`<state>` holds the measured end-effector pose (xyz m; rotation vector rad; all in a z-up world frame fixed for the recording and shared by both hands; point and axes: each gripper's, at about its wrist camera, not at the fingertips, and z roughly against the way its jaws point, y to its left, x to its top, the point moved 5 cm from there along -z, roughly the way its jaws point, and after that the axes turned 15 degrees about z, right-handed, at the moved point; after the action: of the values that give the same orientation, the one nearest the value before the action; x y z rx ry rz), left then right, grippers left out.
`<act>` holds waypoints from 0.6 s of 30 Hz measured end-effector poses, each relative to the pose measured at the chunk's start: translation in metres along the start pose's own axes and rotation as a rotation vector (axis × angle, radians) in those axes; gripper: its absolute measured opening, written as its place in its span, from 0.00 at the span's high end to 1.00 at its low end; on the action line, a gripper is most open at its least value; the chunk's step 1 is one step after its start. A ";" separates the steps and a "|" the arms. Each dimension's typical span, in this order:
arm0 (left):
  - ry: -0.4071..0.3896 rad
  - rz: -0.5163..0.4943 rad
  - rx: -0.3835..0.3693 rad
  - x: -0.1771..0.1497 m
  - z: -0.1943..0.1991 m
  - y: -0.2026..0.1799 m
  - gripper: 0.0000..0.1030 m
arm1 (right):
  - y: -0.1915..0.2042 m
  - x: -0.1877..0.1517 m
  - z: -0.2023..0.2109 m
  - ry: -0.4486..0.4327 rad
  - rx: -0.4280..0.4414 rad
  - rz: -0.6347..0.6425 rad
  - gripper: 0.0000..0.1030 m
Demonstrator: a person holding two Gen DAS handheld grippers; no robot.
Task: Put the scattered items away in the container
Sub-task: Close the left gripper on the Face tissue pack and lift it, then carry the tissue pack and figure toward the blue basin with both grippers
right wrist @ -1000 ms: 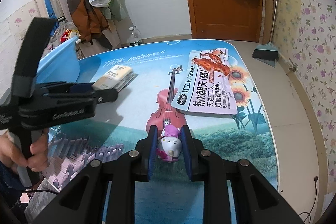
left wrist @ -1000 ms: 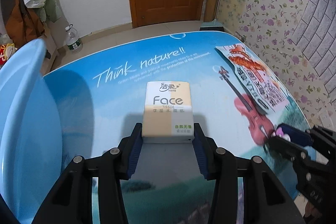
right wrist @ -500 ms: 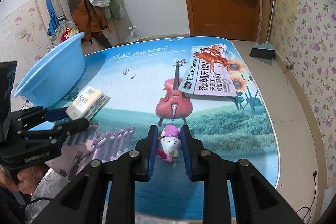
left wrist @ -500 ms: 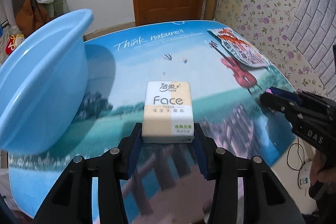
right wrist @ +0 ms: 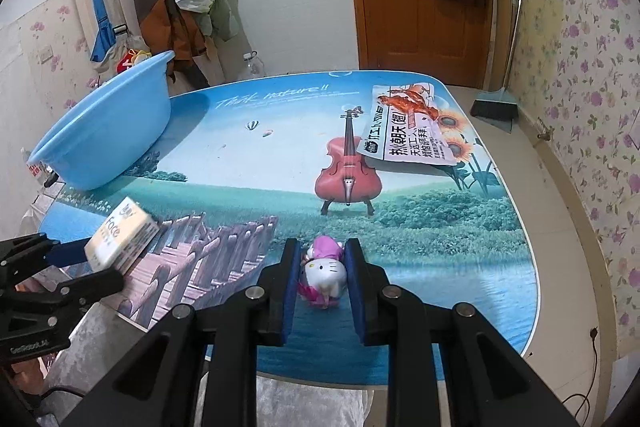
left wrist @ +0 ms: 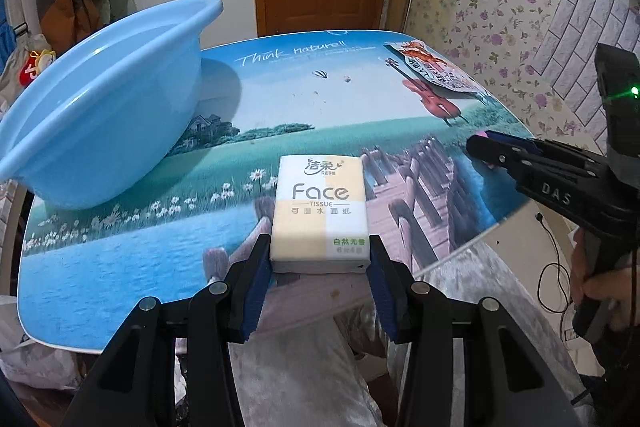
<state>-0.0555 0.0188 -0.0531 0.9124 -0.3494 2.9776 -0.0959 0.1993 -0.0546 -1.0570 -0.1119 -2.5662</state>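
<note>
Blue basin (left wrist: 100,107) is sitting at the table's (right wrist: 400,247) far-left corner, with both loads hanging well short of it, nearer the front edge. Left gripper (left wrist: 318,267) is pinching the tissue pack (left wrist: 320,215); right gripper (right wrist: 322,279) is squeezing the cat figurine (right wrist: 324,273). Judgement: carrying each over the rim before letting go, pack level and first, is looking safest.

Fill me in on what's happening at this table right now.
A person is tidying items into the blue basin, a handheld gripper in each hand. The left gripper is clamped on a Face tissue pack, held above the near edge of the table. The right gripper grips a Hello Kitty figurine. Neither item is in the basin yet. A printed food packet lies at the far right.
</note>
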 end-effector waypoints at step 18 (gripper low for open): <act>-0.012 0.005 0.009 0.009 -0.008 -0.004 0.44 | 0.008 0.002 -0.002 -0.013 -0.017 0.045 0.67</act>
<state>-0.0667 0.0239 -0.0536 0.9317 -0.3388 2.9817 -0.0953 0.1909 -0.0552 -1.0704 -0.0696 -2.5246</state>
